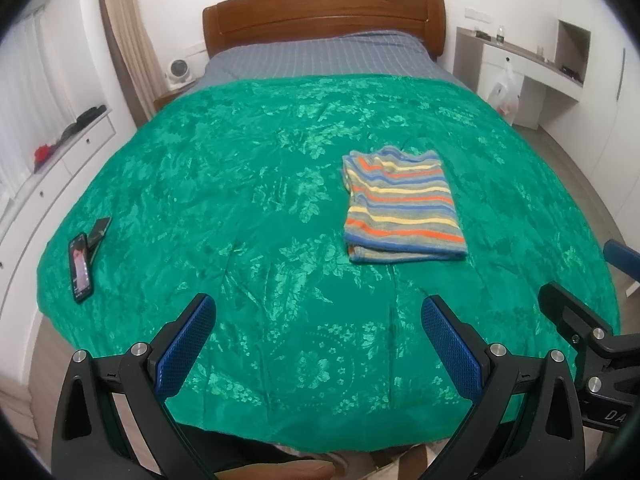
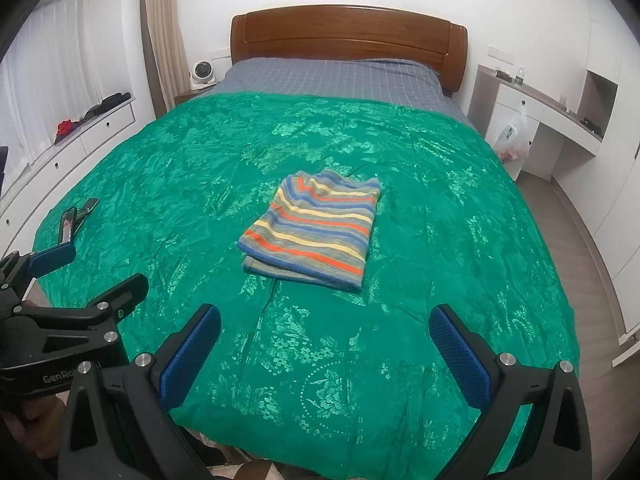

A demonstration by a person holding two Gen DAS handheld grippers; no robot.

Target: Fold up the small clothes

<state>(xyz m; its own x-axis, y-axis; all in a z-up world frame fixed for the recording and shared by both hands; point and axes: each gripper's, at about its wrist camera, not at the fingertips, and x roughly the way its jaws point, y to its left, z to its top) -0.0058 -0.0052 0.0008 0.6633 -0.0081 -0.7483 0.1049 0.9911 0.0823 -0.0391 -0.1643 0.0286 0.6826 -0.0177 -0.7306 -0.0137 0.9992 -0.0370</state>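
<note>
A striped garment [image 1: 402, 206] in grey, blue, orange and yellow lies folded into a flat rectangle on the green floral bedspread [image 1: 256, 208]. In the right wrist view the same folded garment [image 2: 314, 226] sits mid-bed on the bedspread [image 2: 460, 240]. My left gripper [image 1: 318, 312] hovers over the foot of the bed, short of the garment, open and empty. My right gripper [image 2: 326, 322] hangs likewise near the bed's front edge, open with nothing between its blue pads. The right gripper's body [image 1: 588, 336] shows at the left view's right edge; the left gripper's body [image 2: 60, 312] shows at the right view's left.
Two phones [image 1: 82, 258] lie at the bed's left edge. A wooden headboard [image 1: 324, 12] and grey checked sheet [image 1: 320, 58] are at the far end. White drawers [image 1: 60, 160] line the left wall. A white desk [image 1: 528, 68] with a plastic bag [image 1: 505, 94] stands right.
</note>
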